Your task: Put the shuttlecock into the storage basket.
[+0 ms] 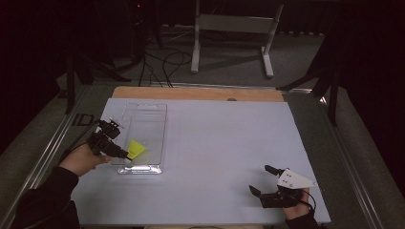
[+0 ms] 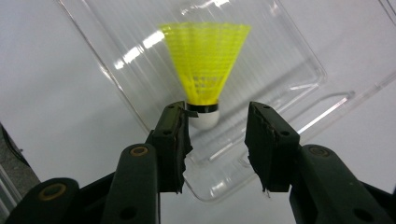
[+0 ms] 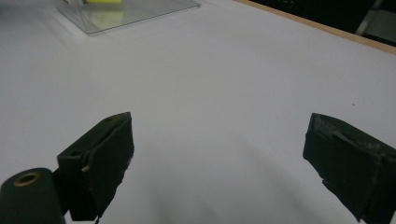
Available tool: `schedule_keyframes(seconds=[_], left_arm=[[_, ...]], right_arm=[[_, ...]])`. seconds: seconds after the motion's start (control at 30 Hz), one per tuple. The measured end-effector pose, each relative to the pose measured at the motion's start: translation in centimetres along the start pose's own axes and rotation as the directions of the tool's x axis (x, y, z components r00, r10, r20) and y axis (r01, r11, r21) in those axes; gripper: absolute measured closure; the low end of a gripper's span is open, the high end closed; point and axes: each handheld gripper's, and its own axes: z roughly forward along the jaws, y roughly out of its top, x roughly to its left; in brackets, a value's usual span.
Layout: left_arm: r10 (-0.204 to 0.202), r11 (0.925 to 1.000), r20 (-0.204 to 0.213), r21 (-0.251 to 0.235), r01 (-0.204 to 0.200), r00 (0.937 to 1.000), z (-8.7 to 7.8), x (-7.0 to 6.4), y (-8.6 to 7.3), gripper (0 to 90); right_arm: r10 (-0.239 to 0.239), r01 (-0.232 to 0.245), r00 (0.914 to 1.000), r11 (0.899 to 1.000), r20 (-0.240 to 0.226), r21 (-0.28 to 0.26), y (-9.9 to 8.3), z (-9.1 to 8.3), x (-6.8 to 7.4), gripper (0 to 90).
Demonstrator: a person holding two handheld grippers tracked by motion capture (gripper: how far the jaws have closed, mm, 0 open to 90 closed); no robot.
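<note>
The left tongs point(image 1: 125, 153) sit at the near left part of the desk point(image 1: 224, 143), held by the person's left hand point(image 1: 82, 160), and reach over the long left wall of a clear plastic tray point(image 1: 152, 110). In the left gripper view these tongs point(image 2: 217, 123) stand partly apart, with a moderate gap between the two black jaws and nothing clamped. Straight ahead of them lies a yellow shuttlecock point(image 2: 204, 60) on the tray's ribbed floor point(image 2: 280, 51), its white cork end pointing back toward the tongs and its mesh skirt flaring away from them. The cork sits just at the tip of the left-hand jaw in that view; whether it touches the pad I cannot tell. The other jaw is clearly apart from it. From the high view the shuttlecock point(image 1: 136, 148) lies in the near half of the tray, just beyond the tips of the left tongs.

The right tongs point(image 1: 262, 180) are well apart from all this, at the near right of the desk, held in the person's right hand point(image 1: 297, 211) with the grey three-cornered plate point(image 1: 293, 180) on top. Their jaws are spread wide and hold nothing. In the right gripper view the tongs point(image 3: 219, 140) look across bare white desk surface, with the tray point(image 3: 140, 11) far ahead and to the left of them, a sliver of yellow at its edge.
</note>
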Motion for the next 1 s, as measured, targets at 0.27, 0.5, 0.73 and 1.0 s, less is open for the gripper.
schedule_keyframes(seconds=[0.27, 0.5, 0.73, 1.0], left_arm=[[-0.012, 0.9992, -0.003, -0.039, 0.011, 0.9999, -0.7, -0.3, 0.2, 40.3], [0.001, 0.9982, 0.014, -0.060, 0.000, 0.9999, -1.0, -0.8, 0.6, 28.2], [0.035, 0.9942, 0.103, -0.104, -0.025, 0.9940, -1.2, -1.1, 1.1, 11.6], [0.104, 0.9842, 0.087, -0.153, -0.090, 0.9908, -1.1, -2.0, 1.7, 0.1]], right_arm=[[-0.003, 0.003, 1.0000, 1.000, 0.001, 0.000, 0.0, 0.0, 0.0, 8.8], [-0.001, 0.001, 1.0000, 1.000, 0.002, 0.000, 0.0, 0.0, 0.0, 8.8], [-0.001, 0.001, 1.0000, 1.000, 0.001, 0.000, 0.0, 0.0, 0.0, 8.8], [0.000, 0.000, 1.0000, 1.000, 0.001, -0.001, 0.0, 0.0, 0.0, 8.8]])
